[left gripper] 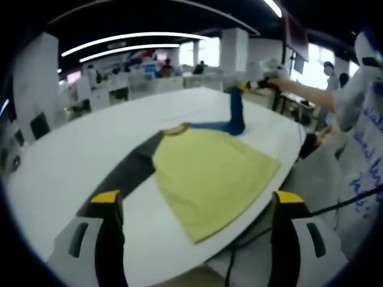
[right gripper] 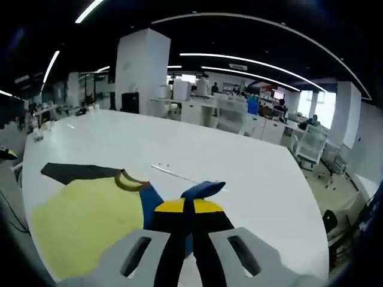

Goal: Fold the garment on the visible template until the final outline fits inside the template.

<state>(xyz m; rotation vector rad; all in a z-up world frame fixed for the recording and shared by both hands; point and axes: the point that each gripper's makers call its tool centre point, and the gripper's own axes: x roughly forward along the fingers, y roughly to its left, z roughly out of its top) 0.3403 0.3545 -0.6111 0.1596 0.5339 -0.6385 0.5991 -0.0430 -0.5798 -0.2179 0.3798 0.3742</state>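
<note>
**Blue sleeve lifted, yellow shirt flat on the table**

The shirt (left gripper: 212, 173) lies spread on the white table (left gripper: 72, 161), yellow body near, dark sleeve (left gripper: 128, 170) out to the left, blue sleeve (left gripper: 235, 113) raised at the far side. It looks light and limp, so it should drape and crease wherever pinched; cuffs and hem corners seem the best holds. The right gripper (right gripper: 187, 206) is clamped on the blue sleeve. The left gripper (left gripper: 194, 200) hovers wide apart, empty, above the near hem.
</note>
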